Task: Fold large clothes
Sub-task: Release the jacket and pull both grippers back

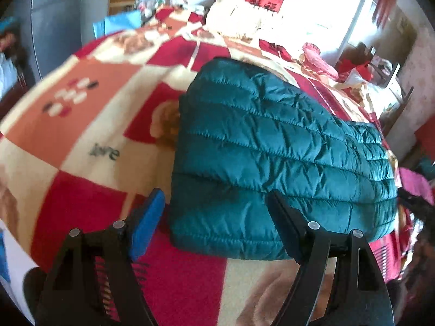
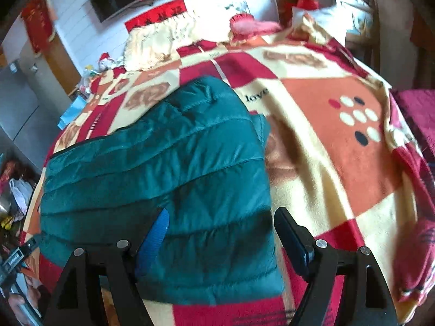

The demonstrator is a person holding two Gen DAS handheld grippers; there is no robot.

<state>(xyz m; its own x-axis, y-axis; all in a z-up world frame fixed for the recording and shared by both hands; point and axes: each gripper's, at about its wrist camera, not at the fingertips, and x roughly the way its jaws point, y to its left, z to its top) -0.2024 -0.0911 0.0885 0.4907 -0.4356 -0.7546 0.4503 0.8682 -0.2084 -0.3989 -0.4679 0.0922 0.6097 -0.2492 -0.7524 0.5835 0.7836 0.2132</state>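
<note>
Teal quilted puffer jacket [image 1: 272, 157] lies folded compact on the checked fleece bed blanket [image 1: 81, 125]; my left fingers [image 1: 214, 225] and right fingers [image 2: 220, 233] stand wide, empty.

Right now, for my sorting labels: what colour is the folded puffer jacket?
Teal green puffer jacket, clearest in the left wrist view.
</note>
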